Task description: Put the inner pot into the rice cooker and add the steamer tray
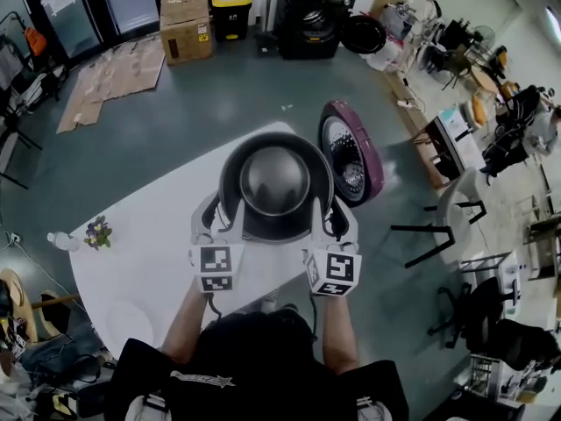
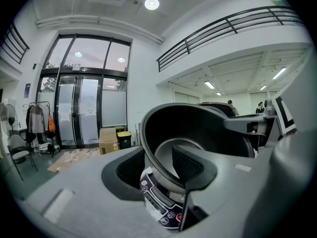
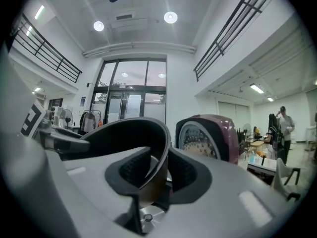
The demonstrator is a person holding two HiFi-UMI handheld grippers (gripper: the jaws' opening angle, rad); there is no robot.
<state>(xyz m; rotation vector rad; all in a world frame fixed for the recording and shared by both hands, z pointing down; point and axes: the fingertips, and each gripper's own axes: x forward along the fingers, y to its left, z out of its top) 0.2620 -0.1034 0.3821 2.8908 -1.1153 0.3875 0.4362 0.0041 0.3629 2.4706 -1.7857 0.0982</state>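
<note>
Jaws of the left gripper (image 2: 161,168) and the right gripper (image 3: 158,175) pinched the thin rim of the inner pot (image 1: 274,181) on two sides, holding it over the open rice cooker (image 2: 157,207), and the pot looked hard, smooth and slippery, so the rim seemed the best hold.

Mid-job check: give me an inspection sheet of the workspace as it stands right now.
Surface: white round table.
Job's things: pot held tilted over the cooker, not seated; lid open; steamer tray not made out.
Clutter: flowers near the table's left edge.
Grippers: left claw and right claw each shut on the pot's rim, on opposite sides.
Cables: thin cord below the left claw.
Surroundings: cardboard box, flattened cardboard and a chair on the floor.
</note>
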